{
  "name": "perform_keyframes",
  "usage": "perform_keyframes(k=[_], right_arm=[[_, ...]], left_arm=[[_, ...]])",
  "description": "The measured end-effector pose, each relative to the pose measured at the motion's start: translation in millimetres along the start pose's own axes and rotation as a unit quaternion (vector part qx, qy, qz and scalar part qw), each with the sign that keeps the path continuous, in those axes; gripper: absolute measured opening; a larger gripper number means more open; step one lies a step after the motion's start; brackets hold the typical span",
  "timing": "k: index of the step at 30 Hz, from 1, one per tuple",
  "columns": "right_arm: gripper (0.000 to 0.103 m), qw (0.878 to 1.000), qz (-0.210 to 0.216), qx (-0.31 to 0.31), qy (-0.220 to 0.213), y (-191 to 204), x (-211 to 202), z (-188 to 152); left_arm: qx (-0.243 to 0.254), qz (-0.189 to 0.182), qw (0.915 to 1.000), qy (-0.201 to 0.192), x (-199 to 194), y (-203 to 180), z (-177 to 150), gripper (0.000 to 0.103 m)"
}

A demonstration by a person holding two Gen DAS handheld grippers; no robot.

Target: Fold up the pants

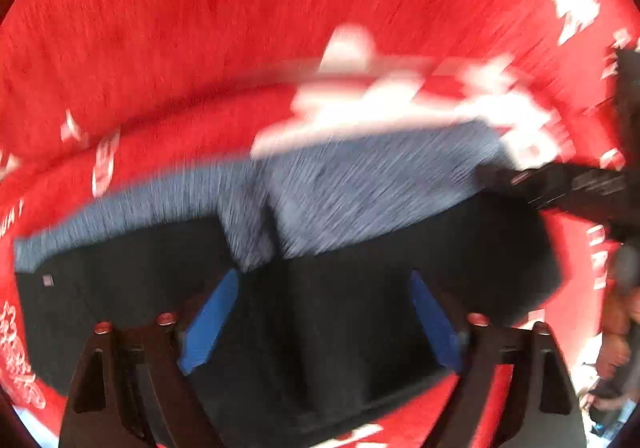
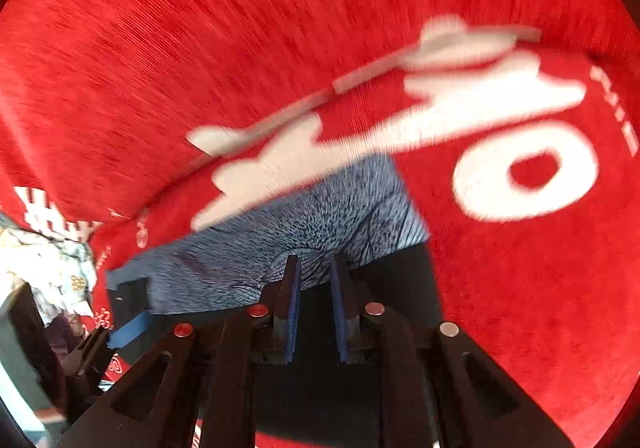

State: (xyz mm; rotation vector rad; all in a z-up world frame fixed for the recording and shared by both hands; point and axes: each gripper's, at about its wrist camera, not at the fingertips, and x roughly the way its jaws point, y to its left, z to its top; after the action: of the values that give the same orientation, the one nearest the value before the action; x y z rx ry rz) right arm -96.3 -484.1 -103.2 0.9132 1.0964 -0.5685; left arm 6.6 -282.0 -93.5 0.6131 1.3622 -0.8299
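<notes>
1. Red printed cloth (image 1: 200,28) carries the black pants (image 1: 340,308), grey waistband (image 1: 360,192) at their far edge.
2. Left gripper (image 1: 324,312) hangs wide open above them, empty.
3. Right gripper (image 2: 314,288): jaws narrow; whether they hold anything, I cannot tell.
4. Mid-fold, seemingly; next needs fresh edge grips.

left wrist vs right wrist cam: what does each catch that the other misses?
Only the left wrist view: the left gripper with jaws wide apart above the black cloth, nothing between them, and a small tag on the pants' far left.

Only the right wrist view: the right gripper with jaws narrowly apart over the waistband, and a pale crumpled heap at the left edge.

Both: the pants, their grey-blue waistband, and the red cloth with white lettering. Both views are blurred.
</notes>
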Motion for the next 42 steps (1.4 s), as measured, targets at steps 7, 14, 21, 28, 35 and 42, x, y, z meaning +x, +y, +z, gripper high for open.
perform_keyframes(k=[7, 14, 21, 28, 35, 42], right_arm=[[0.018, 0.996, 0.020, -0.072, 0.050, 46.1, 3.3, -34.7], [0.054, 0.989, 0.022, -0.140, 0.028, 120.6, 14.6, -34.4], [0.011, 0.958, -0.147, -0.243, 0.047, 174.7, 53.7, -64.6], [0.009, 0.965, -0.148, -0.208, 0.055, 172.6, 63.1, -76.0], [0.046, 0.966, -0.122, -0.223, 0.043, 178.0, 21.6, -88.9], [0.062, 0.976, -0.092, -0.175, 0.096, 170.9, 50.8, -115.6]], left_arm=[[-0.014, -0.039, 0.9988, -0.025, -26.6, 35.7, -24.9, 0.081], [-0.016, 0.011, 0.9980, -0.061, -65.2, 78.5, -55.9, 0.081], [-0.062, 0.025, 0.9966, -0.047, -68.8, 129.7, -87.2, 0.081], [-0.094, 0.026, 0.9945, -0.040, -66.9, 146.9, -101.5, 0.081], [-0.103, 0.031, 0.9936, -0.035, -83.2, 162.0, -115.2, 0.081], [-0.142, 0.024, 0.9886, -0.043, -98.0, 192.6, -139.9, 0.102]])
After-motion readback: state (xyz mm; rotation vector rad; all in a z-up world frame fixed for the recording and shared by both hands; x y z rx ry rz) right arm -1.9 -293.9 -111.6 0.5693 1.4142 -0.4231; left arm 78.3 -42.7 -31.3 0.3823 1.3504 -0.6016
